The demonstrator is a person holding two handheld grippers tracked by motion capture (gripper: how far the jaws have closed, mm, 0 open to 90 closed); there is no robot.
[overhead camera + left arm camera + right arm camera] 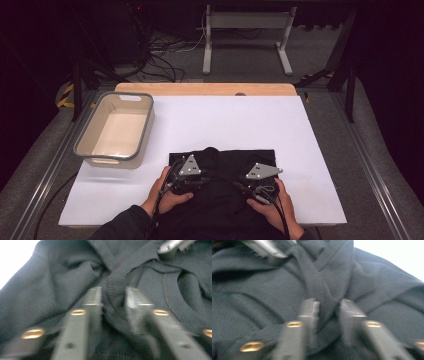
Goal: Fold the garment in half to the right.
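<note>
Garment: black knit cotton sweatshirt (222, 172), bunched at the tabletop's (240, 120) near edge, centre.
Left tool (113, 302): clamped on a ribbed fold.
Right tool (329, 312): clamped on a ribbed band.
Bin: empty beige plastic tub (116, 129), far-left corner.

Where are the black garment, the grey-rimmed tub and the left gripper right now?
black garment (220, 202), high view, on its flat middle between the hands.
grey-rimmed tub (148, 120), high view, on its right rim.
left gripper (113, 298), left gripper view, midway between fingertips, at the ribbed hem.
</note>
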